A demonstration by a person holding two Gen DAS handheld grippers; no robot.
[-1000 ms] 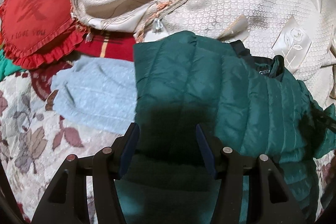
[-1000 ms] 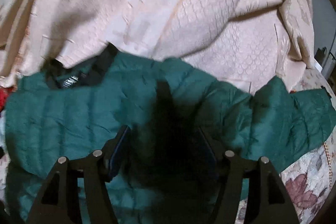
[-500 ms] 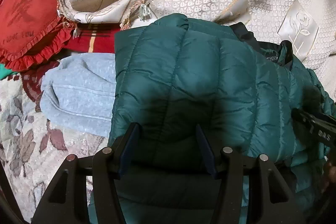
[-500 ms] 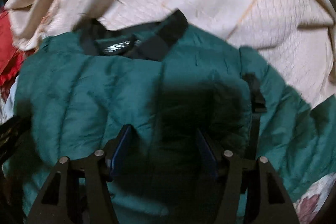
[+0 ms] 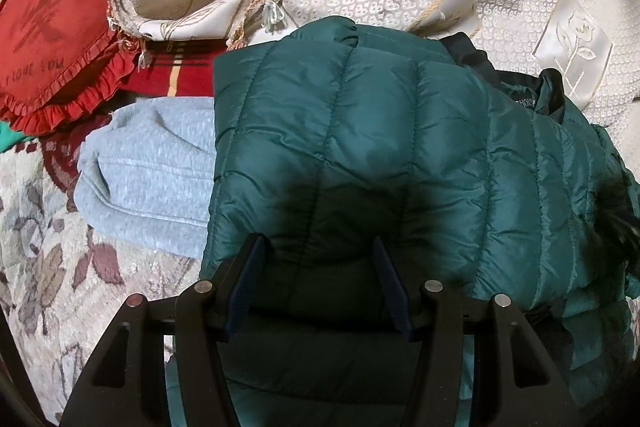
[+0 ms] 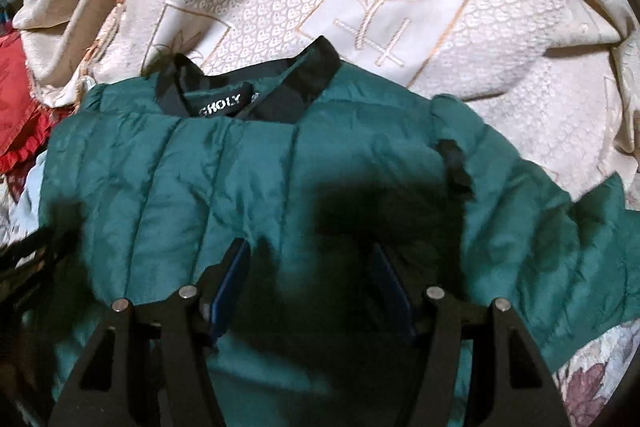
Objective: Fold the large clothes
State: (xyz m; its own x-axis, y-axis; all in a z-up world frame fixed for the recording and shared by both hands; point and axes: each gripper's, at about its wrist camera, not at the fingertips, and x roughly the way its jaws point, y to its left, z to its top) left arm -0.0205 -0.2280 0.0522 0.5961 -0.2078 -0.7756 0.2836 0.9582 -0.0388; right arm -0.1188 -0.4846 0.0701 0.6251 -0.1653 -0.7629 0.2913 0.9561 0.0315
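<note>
Green quilted puffer jacket [image 5: 360, 147] lies on the bed, its black collar [image 6: 312, 67] against the cream embroidered bedspread [image 6: 400, 7]. Folded grey knit garment [image 5: 152, 171] touches the jacket's side; red ruffled cushion [image 5: 52, 43] lies beyond the grey garment. Left gripper [image 5: 318, 247] jaws spread over the jacket, nothing pinched. Right gripper [image 6: 308, 251] jaws spread over the jacket, nothing pinched.

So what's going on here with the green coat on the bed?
A person holds two handheld grippers over a dark green quilted puffer jacket, which lies partly folded on the cream embroidered bedspread. The left gripper and right gripper both hover open above it, gripping nothing.
</note>
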